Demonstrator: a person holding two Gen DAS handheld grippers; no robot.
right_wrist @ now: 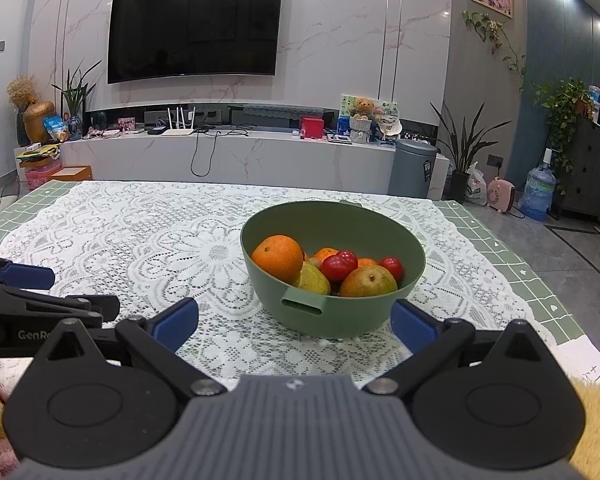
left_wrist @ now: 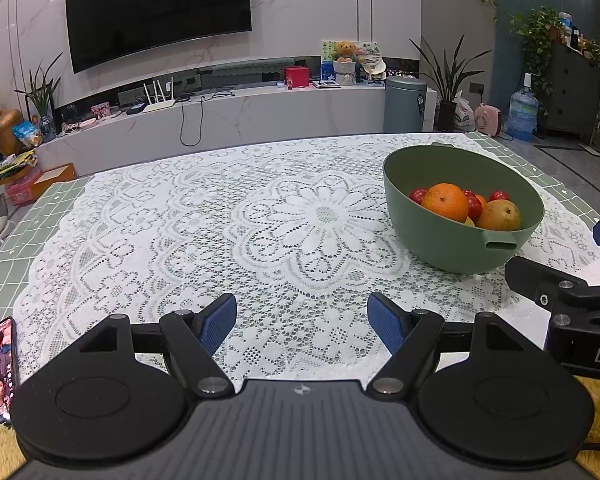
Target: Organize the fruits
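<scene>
On lace cloth (left_wrist: 228,216), I've L gripper (left_wrist: 302,322) & R gripper (right_wrist: 294,322) both wide, empty; fruit sits in green bowl (right_wrist: 364,224).

You see a sage-green bowl (right_wrist: 380,236) holding an orange (right_wrist: 278,258), red tomatoes (right_wrist: 336,267) and a yellow-green pear (right_wrist: 367,282); white floral lace (right_wrist: 172,240) covers the green-checked tabletop (right_wrist: 540,280); your tools' pads (right_wrist: 176,324) are blue.

A matt, smooth green plastic bowl (right_wrist: 352,240) sits on a white openwork lace cloth (right_wrist: 172,240), beside whose near edge the gripper fingers (right_wrist: 176,322) show ribbed blue pads on matt black plastic.
</scene>
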